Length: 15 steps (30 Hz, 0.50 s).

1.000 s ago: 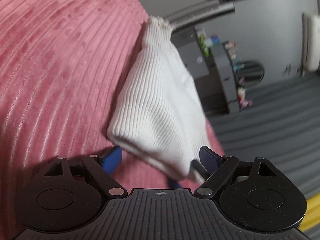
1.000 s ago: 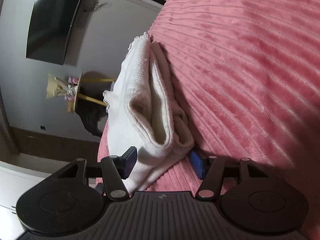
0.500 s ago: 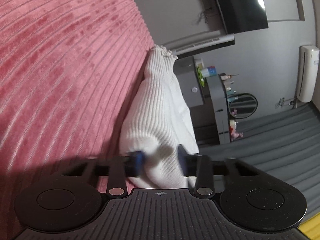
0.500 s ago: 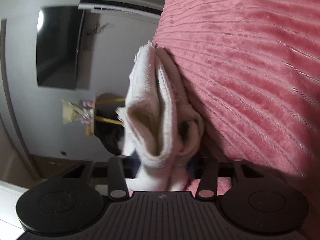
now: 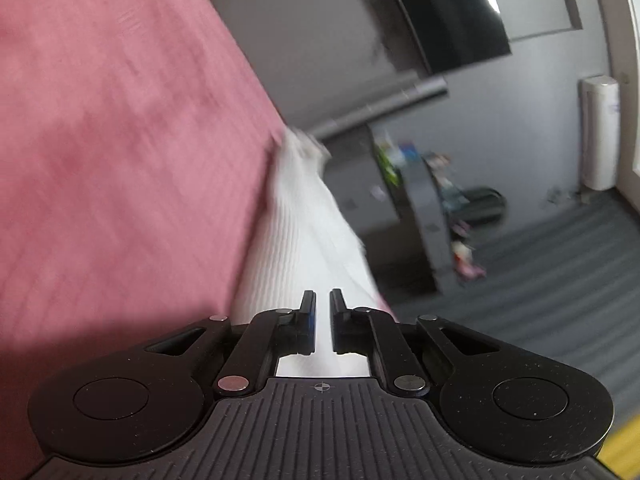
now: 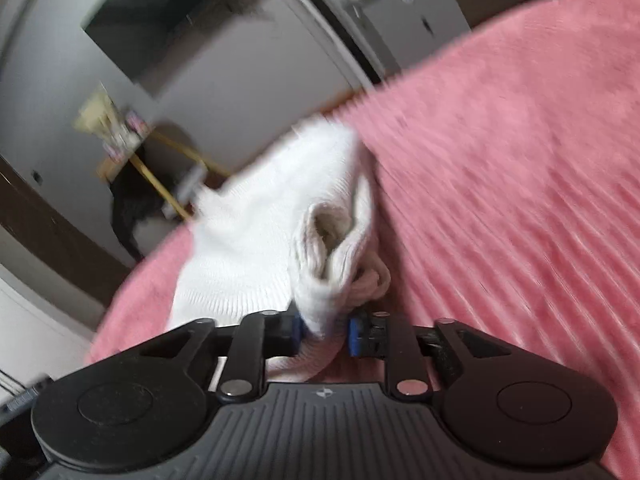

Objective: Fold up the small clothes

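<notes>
A white ribbed knit garment (image 5: pixel 304 236) lies folded near the edge of a pink ribbed blanket (image 5: pixel 120 152). My left gripper (image 5: pixel 322 308) is shut on one end of the garment, its jaws pinching the fabric. In the right wrist view the garment (image 6: pixel 260 240) shows a thick folded end with an opening. My right gripper (image 6: pixel 324 330) is shut on that bunched end, the cloth squeezed between its blue pads (image 6: pixel 354 334). The garment is stretched between the two grippers. Both views are motion-blurred.
The pink blanket (image 6: pixel 500 180) covers the bed. Beyond its edge are a grey wall with a dark TV (image 5: pixel 452 12), a dark shelf unit (image 5: pixel 412 208) with small items, a grey striped rug (image 5: pixel 540 280) and a yellow-legged stand (image 6: pixel 160 168).
Both grippers went from open around the garment's ends to shut on them. The garment has been lifted and both cameras have swung, blurring the views.
</notes>
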{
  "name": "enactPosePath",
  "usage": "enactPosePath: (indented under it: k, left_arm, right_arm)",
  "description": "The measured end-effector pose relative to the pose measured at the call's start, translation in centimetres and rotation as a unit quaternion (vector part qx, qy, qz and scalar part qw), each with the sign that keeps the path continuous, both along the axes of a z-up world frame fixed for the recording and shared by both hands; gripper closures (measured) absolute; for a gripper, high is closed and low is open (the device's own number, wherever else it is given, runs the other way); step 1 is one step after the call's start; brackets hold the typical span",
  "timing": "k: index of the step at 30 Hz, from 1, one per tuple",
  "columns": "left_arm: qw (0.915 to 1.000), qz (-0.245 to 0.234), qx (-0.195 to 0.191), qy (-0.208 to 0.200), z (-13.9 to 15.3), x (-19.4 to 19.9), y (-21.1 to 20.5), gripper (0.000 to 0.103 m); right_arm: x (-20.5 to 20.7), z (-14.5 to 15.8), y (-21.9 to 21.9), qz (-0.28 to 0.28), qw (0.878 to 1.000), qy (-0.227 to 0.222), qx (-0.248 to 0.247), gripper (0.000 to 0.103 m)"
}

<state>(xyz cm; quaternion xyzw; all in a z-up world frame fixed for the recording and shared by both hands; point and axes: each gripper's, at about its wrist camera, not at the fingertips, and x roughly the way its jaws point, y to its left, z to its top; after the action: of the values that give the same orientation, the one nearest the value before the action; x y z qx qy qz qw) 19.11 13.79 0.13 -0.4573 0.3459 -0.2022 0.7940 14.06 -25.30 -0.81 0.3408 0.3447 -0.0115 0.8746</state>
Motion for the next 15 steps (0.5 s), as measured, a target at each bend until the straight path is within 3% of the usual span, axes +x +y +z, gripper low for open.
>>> enactPosePath:
  k: [1, 3, 6, 10, 12, 15]
  left_arm:
    - [0.9997, 0.007, 0.024, -0.003, 0.4, 0.0, 0.2, 0.094]
    - [0.9982, 0.019, 0.057, -0.003, 0.7, 0.1, 0.3, 0.087]
    - [0.9968, 0.02, 0.077, 0.005, 0.6, 0.2, -0.1, 0.073]
    - [0.9944, 0.013, 0.105, -0.008, 1.0, 0.6, -1.1, 0.059]
    - [0.991, 0.012, 0.132, -0.015, 1.2, 0.4, -1.6, 0.056]
    - [0.9859, 0.003, 0.165, -0.028, 1.3, 0.0, -2.1, 0.052]
  right_arm:
    - [-0.2, -0.2, -0.4, -0.006, 1.0, 0.011, 0.007, 0.067]
    - [-1.1, 0.6, -1.0, -0.017, 1.0, 0.001, 0.01, 0.065]
    - [-2.3, 3.4, -0.6, -0.027, 0.998, -0.045, -0.039, 0.065]
    - [-1.8, 4.6, 2.0, 0.032, 0.995, -0.097, -0.016, 0.065]
    - [-0.3, 4.1, 3.8, 0.053, 0.994, -0.093, -0.031, 0.066]
    - [1.8, 2.5, 6.6, 0.1, 0.99, -0.071, -0.073, 0.079]
